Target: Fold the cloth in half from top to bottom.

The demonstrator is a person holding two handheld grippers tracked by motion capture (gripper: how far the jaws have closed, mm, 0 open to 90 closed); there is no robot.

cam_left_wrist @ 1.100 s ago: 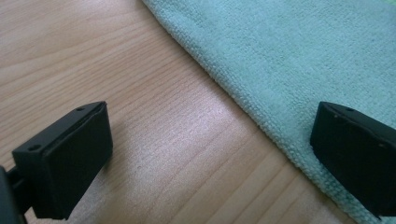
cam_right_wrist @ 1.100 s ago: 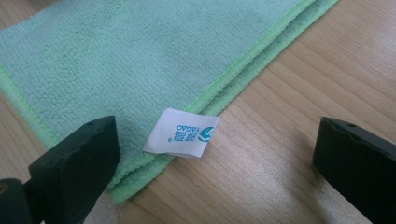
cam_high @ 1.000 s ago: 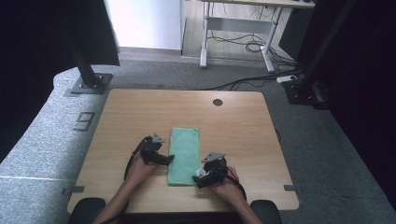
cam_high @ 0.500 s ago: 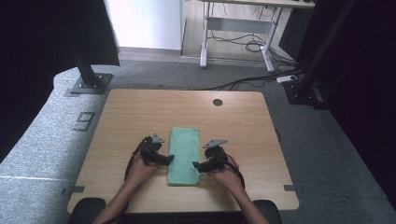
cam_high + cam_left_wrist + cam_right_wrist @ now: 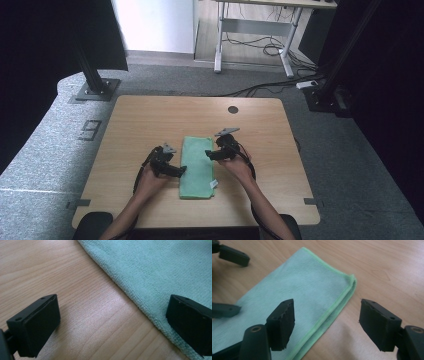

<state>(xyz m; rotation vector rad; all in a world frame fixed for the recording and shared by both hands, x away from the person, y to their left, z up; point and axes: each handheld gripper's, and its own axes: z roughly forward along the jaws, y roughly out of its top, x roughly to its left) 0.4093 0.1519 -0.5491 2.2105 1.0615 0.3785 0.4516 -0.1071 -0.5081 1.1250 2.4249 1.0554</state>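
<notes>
A folded green cloth (image 5: pixel 197 167) of nubby microfibre, a long rectangle with a stitched lime edge, lies flat near the front middle of a pale wood-grain counter (image 5: pixel 150 115) with rounded corners and a round dark hole toward its far edge. The person's left tool (image 5: pixel 179 171) sits low at the cloth's left edge, its two blocky black jaws spread wide; in the left gripper view (image 5: pixel 112 322) one jaw is over bare wood and the other over the cloth's fuzzy border, with nothing clamped between them. The right tool (image 5: pixel 209 155) hangs over the cloth's right edge toward its far end, and the right gripper view (image 5: pixel 325 325) shows its ridged black pads standing apart either side of the doubled, layered edge, one above the cloth and one above the wood, gripping nothing; its jaws have just been narrowing, with only air and the cloth's edge below between them. Compared with a second ago, the right hand (image 5: pixel 239 169) has travelled from the cloth's near right corner up along the side toward the far end, while the left hand (image 5: pixel 150 180) has kept its place at the left edge, and the cloth lies in the same spot. A small white tag (image 5: pixel 213 184) shows at the cloth's near right corner.
</notes>
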